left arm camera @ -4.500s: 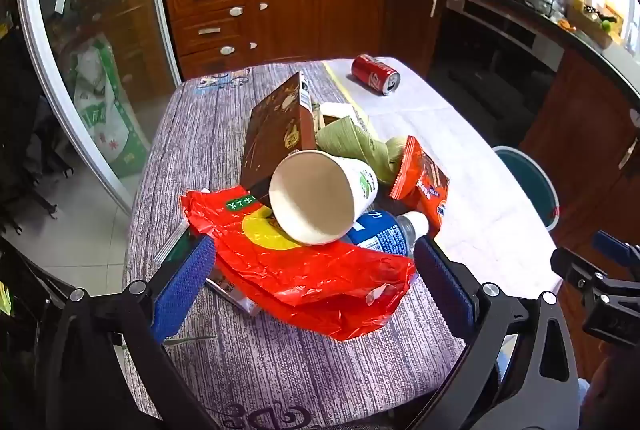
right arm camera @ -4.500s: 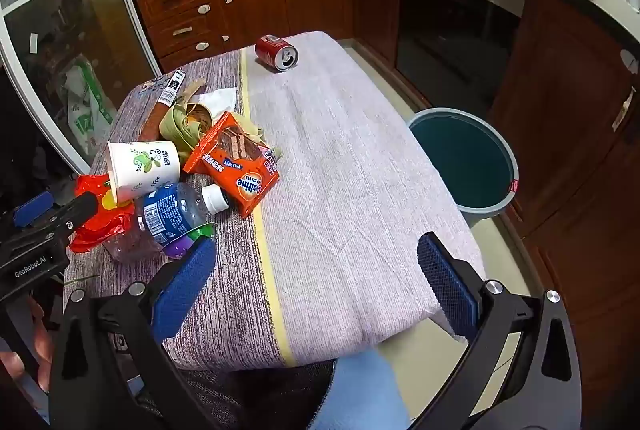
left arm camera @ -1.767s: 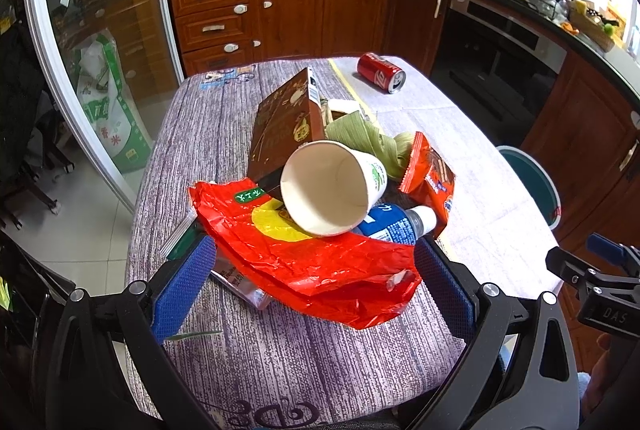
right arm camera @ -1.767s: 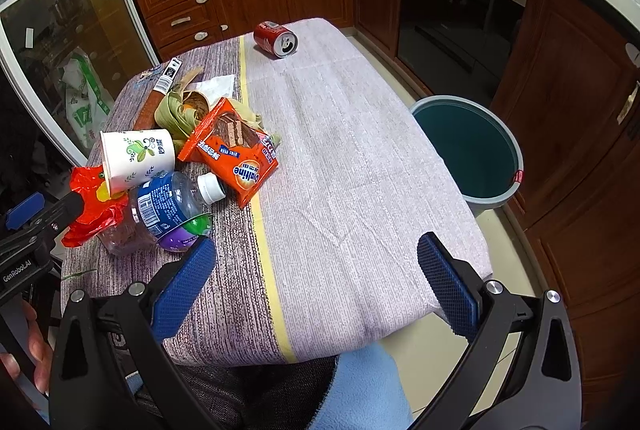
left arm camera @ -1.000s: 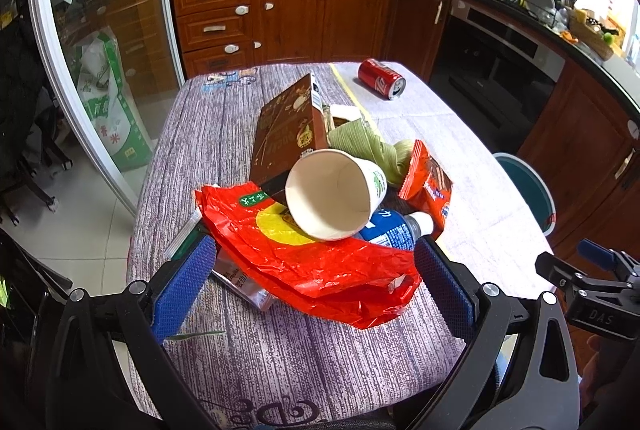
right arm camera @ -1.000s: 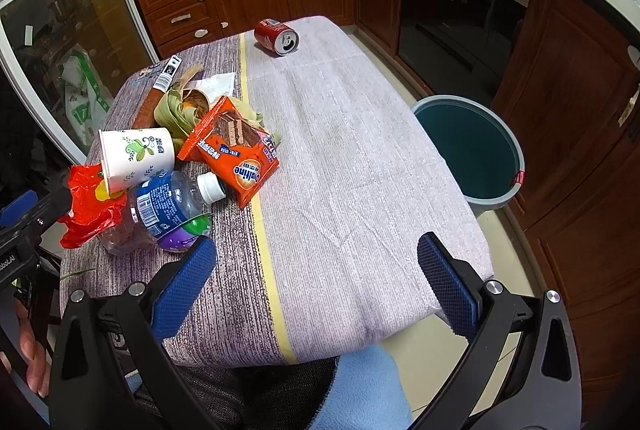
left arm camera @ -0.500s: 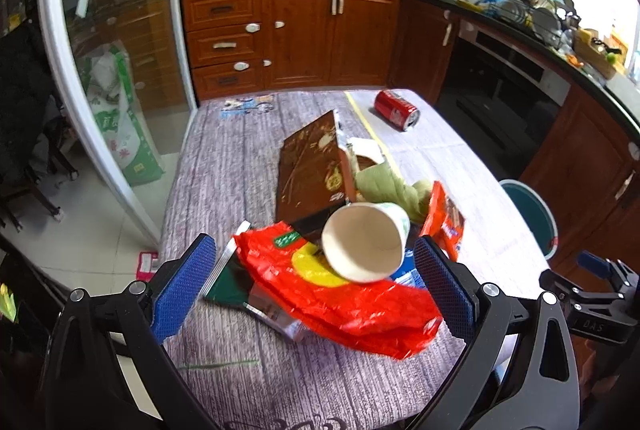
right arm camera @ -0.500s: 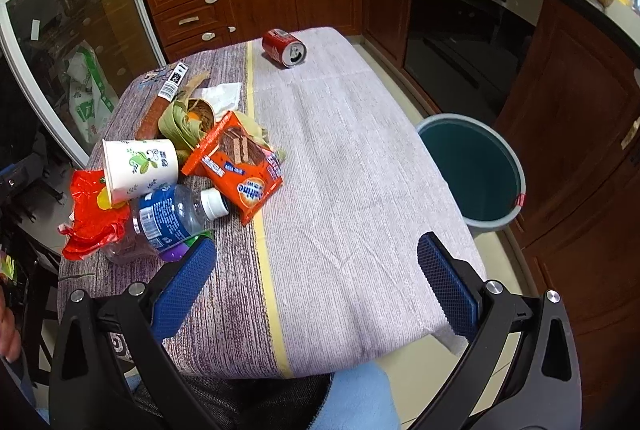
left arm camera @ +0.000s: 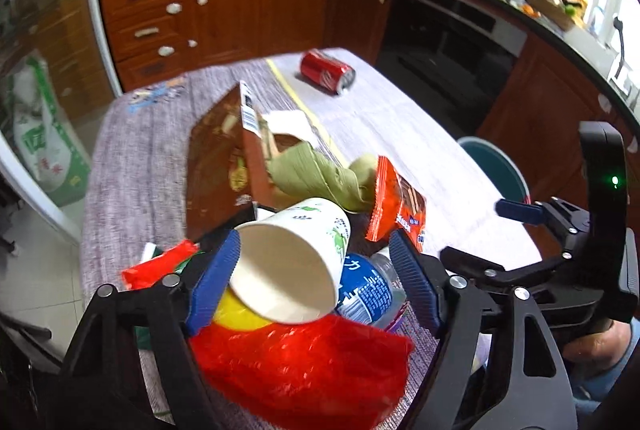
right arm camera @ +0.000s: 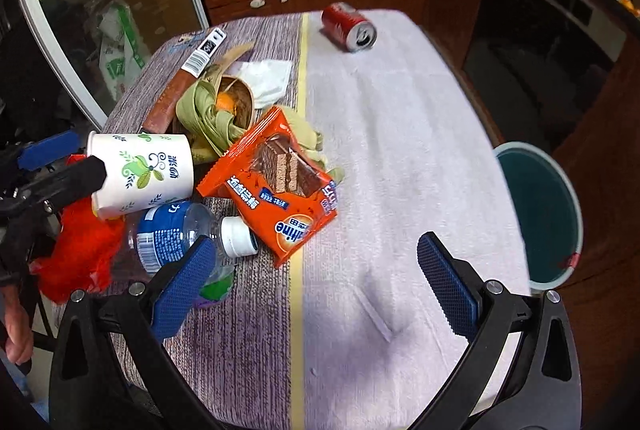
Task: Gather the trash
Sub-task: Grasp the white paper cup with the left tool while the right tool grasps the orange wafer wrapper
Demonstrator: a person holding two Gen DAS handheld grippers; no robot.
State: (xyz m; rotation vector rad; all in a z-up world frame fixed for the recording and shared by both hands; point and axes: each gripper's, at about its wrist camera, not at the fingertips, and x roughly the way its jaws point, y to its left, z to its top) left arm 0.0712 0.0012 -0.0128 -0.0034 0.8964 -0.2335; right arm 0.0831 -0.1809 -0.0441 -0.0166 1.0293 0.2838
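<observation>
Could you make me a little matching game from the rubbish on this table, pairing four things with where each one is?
Things:
1. paper cup
2. soda can
3. wafer packet
4. bin

Places:
A. on the floor beside the table
B. lying alone at the table's far end
C. between the left gripper's fingers
D. face up just past the water bottle's cap

Pairs: 1-C, 2-B, 3-D, 4-A
</observation>
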